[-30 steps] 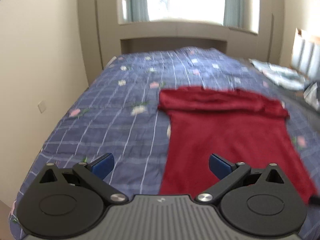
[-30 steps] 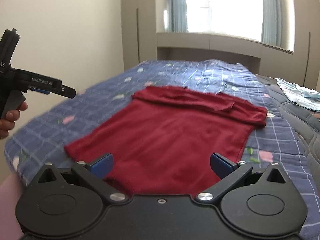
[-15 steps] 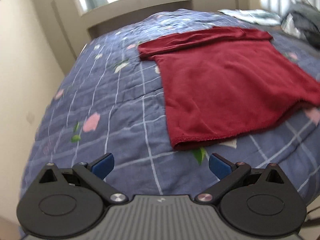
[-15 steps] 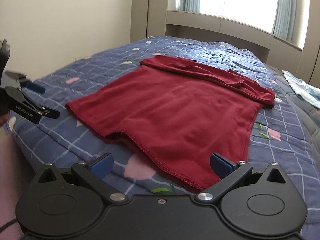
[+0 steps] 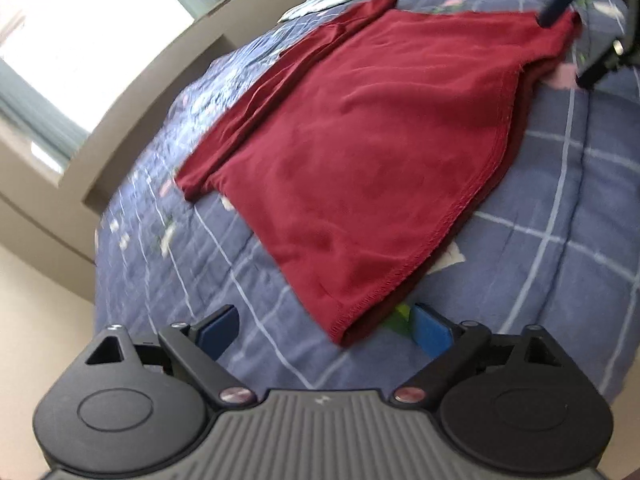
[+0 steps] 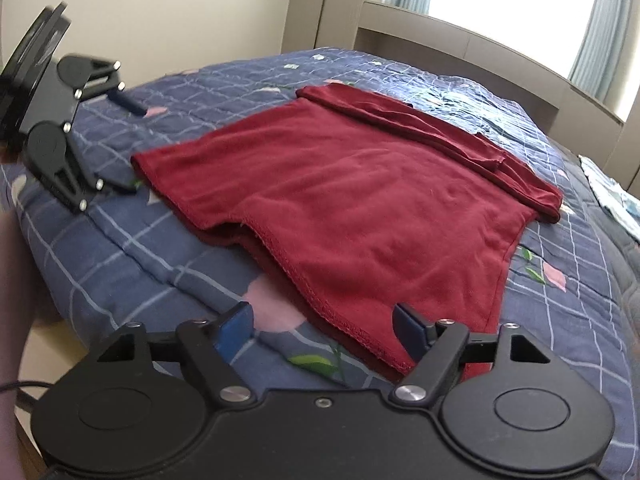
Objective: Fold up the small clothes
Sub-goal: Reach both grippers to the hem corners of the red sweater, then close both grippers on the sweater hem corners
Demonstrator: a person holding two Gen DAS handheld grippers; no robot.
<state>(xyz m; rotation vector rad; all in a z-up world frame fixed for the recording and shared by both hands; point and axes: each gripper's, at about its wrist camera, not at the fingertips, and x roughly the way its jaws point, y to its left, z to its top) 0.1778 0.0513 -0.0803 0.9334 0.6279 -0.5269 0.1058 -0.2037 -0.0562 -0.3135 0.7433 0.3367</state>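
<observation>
a dark red cotton shirt [image 5: 360, 140] lies flat on the blue checked quilt [image 5: 560, 216]. left gripper [image 5: 324, 326] and right gripper [image 6: 324, 322] gape wide and empty, one at each hem corner.

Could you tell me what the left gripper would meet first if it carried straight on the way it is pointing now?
Most likely the near corner of the red shirt, whose hem lies just ahead of the open left gripper on the blue bedspread; depth is hard to judge.

A blue checked bed [image 6: 168, 252] carries a flat red garment [image 6: 360, 200] and pale clothes [image 6: 612, 196].
</observation>
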